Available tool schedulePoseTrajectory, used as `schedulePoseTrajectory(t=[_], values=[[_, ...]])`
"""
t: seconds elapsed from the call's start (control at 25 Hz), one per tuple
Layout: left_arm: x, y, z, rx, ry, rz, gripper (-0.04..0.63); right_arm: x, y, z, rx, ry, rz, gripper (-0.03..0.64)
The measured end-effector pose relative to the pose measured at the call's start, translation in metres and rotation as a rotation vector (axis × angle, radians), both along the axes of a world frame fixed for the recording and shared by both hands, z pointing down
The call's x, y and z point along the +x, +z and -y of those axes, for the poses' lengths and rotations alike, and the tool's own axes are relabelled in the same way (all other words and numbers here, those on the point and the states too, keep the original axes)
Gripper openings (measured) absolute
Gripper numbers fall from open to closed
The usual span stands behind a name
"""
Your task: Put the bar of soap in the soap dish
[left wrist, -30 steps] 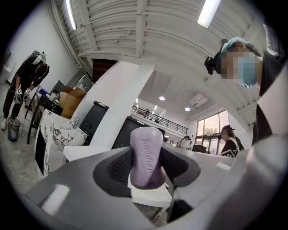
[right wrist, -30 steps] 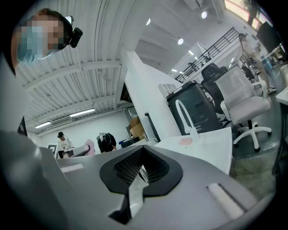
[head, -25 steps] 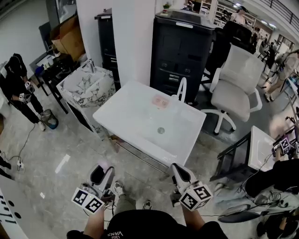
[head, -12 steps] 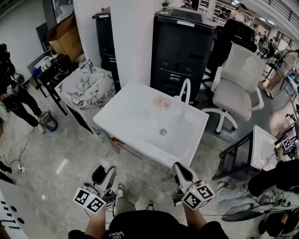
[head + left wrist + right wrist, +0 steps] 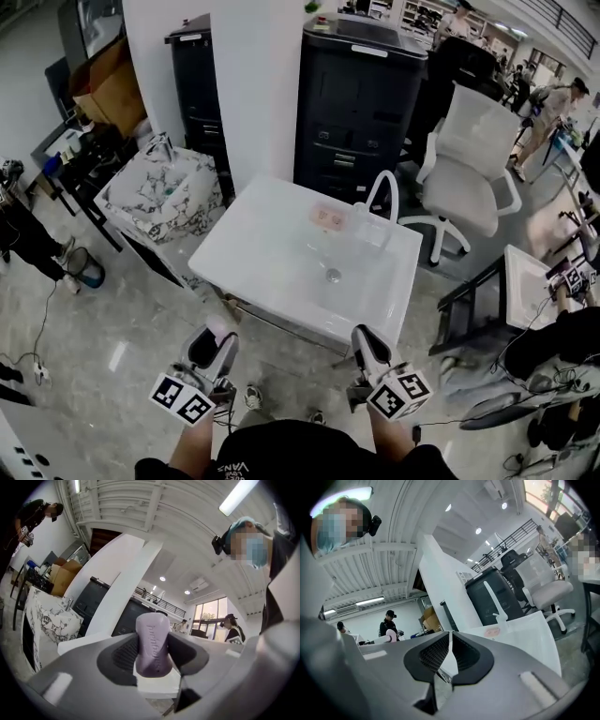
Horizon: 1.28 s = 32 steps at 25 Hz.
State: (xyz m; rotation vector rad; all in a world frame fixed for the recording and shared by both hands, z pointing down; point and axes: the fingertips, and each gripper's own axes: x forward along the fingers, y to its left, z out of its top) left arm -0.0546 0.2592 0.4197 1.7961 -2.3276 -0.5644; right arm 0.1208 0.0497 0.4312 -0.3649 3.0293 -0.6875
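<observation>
a: where is the lilac soap bar (image 5: 152,644) kept?
b: pinched in the left gripper (image 5: 211,342), well apart from the pink soap dish (image 5: 328,216) on the white basin (image 5: 267,258). the right gripper (image 5: 450,656) is closed, empty.

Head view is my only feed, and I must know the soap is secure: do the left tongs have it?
Observer: Yes. In the left gripper view the left tongs clamp the soap between both pads.
Operator: How does it sit?
Observer: On end, its embossed face toward the camera, its top standing out past the pads.
Operator: And the right tongs?
Observer: In the right gripper view the right tongs stand closed with nothing between them.
</observation>
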Motion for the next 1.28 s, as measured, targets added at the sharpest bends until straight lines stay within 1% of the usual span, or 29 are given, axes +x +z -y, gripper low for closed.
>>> schedulePoseTrajectory(t=[0.32,0.48,0.68,1.0,1.28], values=[[-0.063,0.0,-0.007,-0.006,0.127,0.005,0.242,-0.045,-0.004,-0.027,0.011,0.115,0.007,0.003],[-0.089,0.003,-0.008,-0.011,0.178,0.003,0.242,-0.06,0.001,-0.038,-0.001,0.171,0.011,0.003],[-0.116,0.006,-0.006,-0.018,0.228,0.002,0.242,-0.074,0.007,-0.048,-0.008,0.227,-0.012,0.003],[-0.13,0.018,0.023,-0.03,0.275,-0.019,0.242,-0.086,0.013,-0.029,-0.013,0.277,-0.053,0.003],[-0.137,0.022,0.063,-0.051,0.272,-0.016,0.242,-0.096,0.027,0.011,-0.029,0.268,-0.063,0.003]])
